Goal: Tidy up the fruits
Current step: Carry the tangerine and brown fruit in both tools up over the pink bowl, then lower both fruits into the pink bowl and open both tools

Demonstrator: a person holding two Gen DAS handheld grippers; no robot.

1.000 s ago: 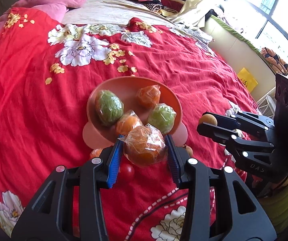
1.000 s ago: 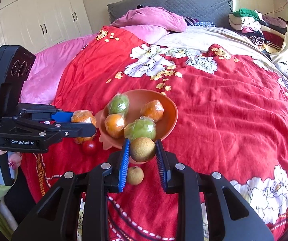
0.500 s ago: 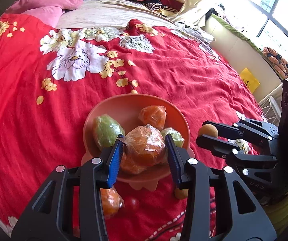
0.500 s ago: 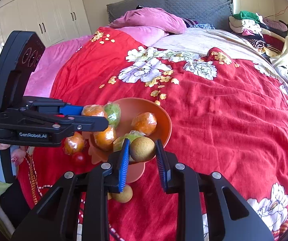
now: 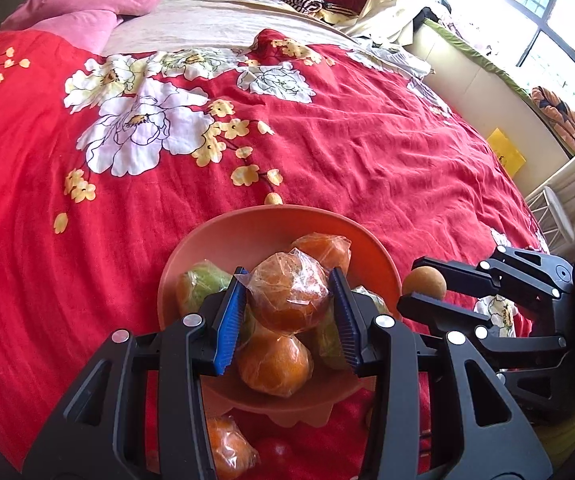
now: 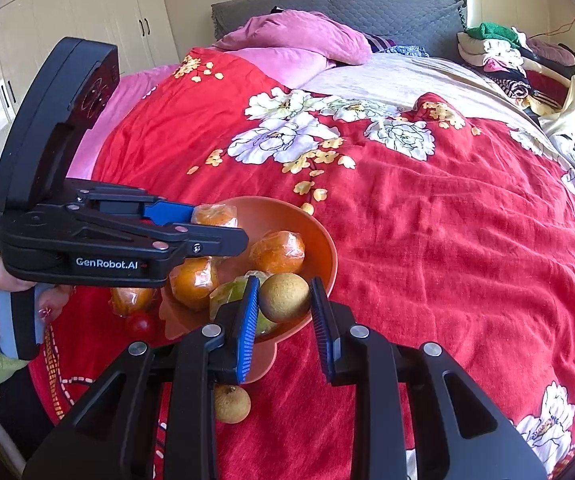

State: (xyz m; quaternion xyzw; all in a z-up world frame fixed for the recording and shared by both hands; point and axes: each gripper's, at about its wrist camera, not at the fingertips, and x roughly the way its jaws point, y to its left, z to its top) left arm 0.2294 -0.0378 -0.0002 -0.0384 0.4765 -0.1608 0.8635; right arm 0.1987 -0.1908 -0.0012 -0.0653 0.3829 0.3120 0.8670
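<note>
An orange bowl (image 5: pixel 223 232) (image 6: pixel 323 240) sits on the red bedspread and holds wrapped oranges and green fruits. My left gripper (image 5: pixel 289 302) is shut on a plastic-wrapped orange (image 5: pixel 291 298) and holds it above the bowl's middle; it also shows in the right wrist view (image 6: pixel 207 224). My right gripper (image 6: pixel 283 304) is shut on a small brown fruit (image 6: pixel 285 298) over the bowl's near rim; it shows in the left wrist view (image 5: pixel 423 286). On the bedspread beside the bowl lie a wrapped orange (image 6: pixel 131 300), a red cherry tomato (image 6: pixel 140 325) and a brown fruit (image 6: pixel 232 403).
The red floral bedspread (image 6: pixel 447 220) stretches far and right. Pink pillows (image 6: pixel 299 36) and folded clothes (image 6: pixel 499 52) lie at the head of the bed. A window and a cushioned sill (image 5: pixel 499 80) are at the right.
Both grippers have moved forward over the bowl with their fruits still held. The left one now holds its orange above the fruits in the bowl.
</note>
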